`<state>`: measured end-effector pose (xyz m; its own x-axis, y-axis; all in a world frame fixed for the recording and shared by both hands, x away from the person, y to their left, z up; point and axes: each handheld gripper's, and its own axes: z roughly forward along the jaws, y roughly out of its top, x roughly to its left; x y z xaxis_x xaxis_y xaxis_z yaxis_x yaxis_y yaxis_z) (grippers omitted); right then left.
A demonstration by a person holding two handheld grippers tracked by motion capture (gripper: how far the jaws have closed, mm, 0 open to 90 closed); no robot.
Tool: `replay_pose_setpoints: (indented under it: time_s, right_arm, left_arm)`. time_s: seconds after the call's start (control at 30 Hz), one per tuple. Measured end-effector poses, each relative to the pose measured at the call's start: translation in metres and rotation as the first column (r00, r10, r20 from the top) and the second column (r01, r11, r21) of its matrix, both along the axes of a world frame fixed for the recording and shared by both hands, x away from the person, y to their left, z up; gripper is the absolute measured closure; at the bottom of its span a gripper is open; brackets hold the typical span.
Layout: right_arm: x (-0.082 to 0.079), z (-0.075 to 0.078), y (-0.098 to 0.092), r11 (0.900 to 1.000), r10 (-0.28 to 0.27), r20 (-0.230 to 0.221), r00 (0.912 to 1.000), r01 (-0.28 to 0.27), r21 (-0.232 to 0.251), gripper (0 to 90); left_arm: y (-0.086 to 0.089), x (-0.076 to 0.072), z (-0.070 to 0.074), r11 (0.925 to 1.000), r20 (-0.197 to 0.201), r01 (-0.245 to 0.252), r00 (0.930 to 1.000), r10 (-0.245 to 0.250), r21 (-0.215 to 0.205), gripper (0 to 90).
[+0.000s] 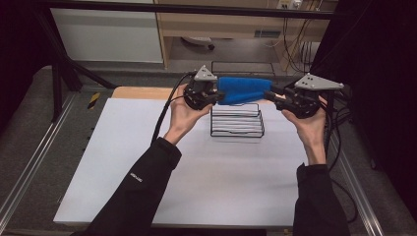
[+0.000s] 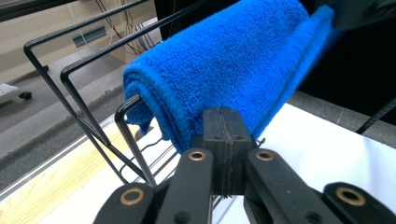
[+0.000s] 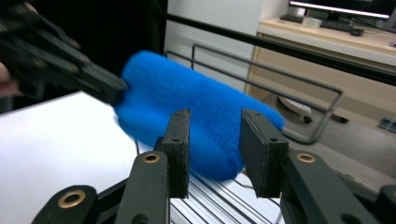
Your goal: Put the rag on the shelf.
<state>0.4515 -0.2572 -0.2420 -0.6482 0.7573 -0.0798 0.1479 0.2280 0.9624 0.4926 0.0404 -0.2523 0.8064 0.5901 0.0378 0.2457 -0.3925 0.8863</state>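
white board covers the table [image 1: 147, 172], with a strip of bare wood at its far edge and dark curtains to either side. a black wire rack [image 1: 237, 120] stands on the board, and a rolled blue towel [image 1: 243, 90] hangs in the air just above its top rail, stretched between the two grippers. the left gripper [image 1: 215, 96] is clamped on the towel's left end; in the left gripper view its jaws are pressed flat together with the hem of the blue towel [image 2: 224, 60] caught at their tips, the roll running up and away beyond them and the wire rack [image 2: 84, 107] to the left of the jaws. the right gripper [image 1: 271, 95] meets the towel's other end, but in the right gripper view its jaws stand apart, released, with the towel [image 3: 196, 112] just beyond and partly between the tips, blurred, and the left gripper [image 3: 112, 86] pinching the far end up at left. both hands are raised above the far half of the table, palms turned inward toward each other, black sleeves reaching in from the near edge, cables trailing from each gripper.
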Motion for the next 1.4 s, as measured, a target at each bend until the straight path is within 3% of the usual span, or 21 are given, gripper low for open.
replay_pose_setpoints:
  time_s: [0.1, 0.23, 0.37, 0.6, 0.73, 1.0, 1.2, 1.4]
  right_arm:
    - [0.0, 0.0, 0.003, 1.0, 0.019, -0.018, 0.9996, -0.019, 0.017, 71.3]
    - [0.003, -0.01, 0.006, 0.999, 0.026, -0.1, 0.9947, -0.023, 0.03, 86.1]
    - [0.006, -0.028, 0.006, 1.0, 0.0, -0.154, 0.9881, 0.002, 0.016, 89.7]
    - [0.013, -0.044, 0.004, 0.998, -0.063, -0.143, 0.9877, 0.063, -0.007, 88.7]
    - [0.014, -0.046, 0.004, 0.998, -0.07, -0.13, 0.9891, 0.069, -0.01, 87.4]
    - [0.001, -0.036, 0.004, 0.998, -0.051, -0.093, 0.9944, 0.053, 0.014, 76.1]
    - [-0.013, -0.026, 0.006, 0.998, -0.044, -0.09, 0.995, 0.048, 0.037, 59.3]
    - [-0.023, -0.028, 0.007, 0.996, -0.063, -0.107, 0.9923, 0.069, 0.061, 42.7]
  left_arm:
    - [-0.001, 0.0, -0.004, 1.0, 0.001, -0.003, 1.0, 0.003, 0.007, 89.8]
    - [-0.001, 0.001, -0.009, 0.9999, 0.001, -0.004, 1.0, 0.004, 0.014, 89.8]
    - [0.0, 0.001, -0.012, 0.9998, 0.002, -0.009, 1.0, 0.009, 0.017, 89.8]
    - [-0.001, 0.006, -0.018, 0.9997, -0.004, -0.016, 0.9999, 0.016, 0.018, 89.8]
    - [-0.001, 0.006, -0.019, 0.9999, 0.004, -0.015, 0.9999, 0.015, 0.008, 89.8]
    - [0.014, -0.003, -0.018, 1.0, 0.007, -0.008, 0.9999, 0.008, 0.004, 83.9]
    - [0.034, -0.014, -0.022, 0.9996, -0.008, -0.025, 0.9996, 0.025, 0.009, 67.9]
    - [0.059, -0.025, -0.033, 0.998, -0.036, -0.057, 0.9977, 0.058, 0.027, 54.1]
